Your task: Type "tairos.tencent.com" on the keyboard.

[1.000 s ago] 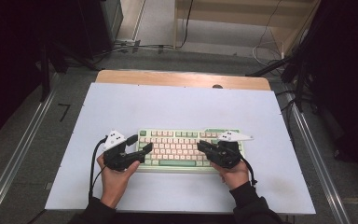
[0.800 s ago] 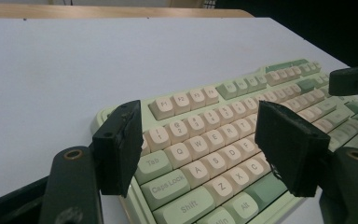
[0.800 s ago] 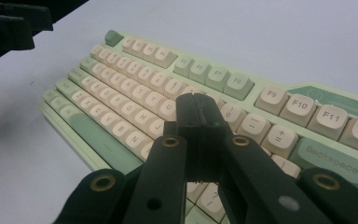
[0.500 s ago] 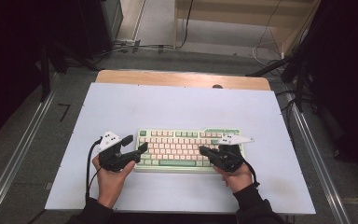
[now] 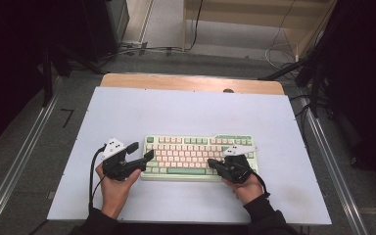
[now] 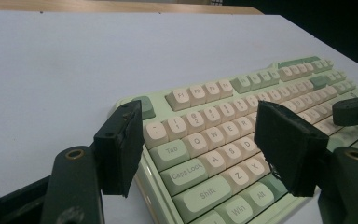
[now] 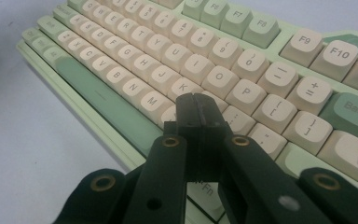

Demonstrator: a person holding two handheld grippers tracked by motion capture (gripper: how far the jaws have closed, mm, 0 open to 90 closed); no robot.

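Keyboard (image 5: 199,156) lies flat on the white mat (image 5: 186,112), near the person's edge, long axis running left to right across the table. Right gripper (image 5: 215,164) sits over the keyboard's lower right keys, jaws pressed together with nothing between them, tip just above the keys near K and M (image 7: 168,95). Likely poised to press a key; the target lies directly below and slightly ahead of the closed tip. Left gripper (image 5: 144,152) rests at the keyboard's left end, jaws wide apart, holding nothing, straddling the Tab and Caps Lock corner (image 6: 179,163). Right gripper is nearer the letter keys.
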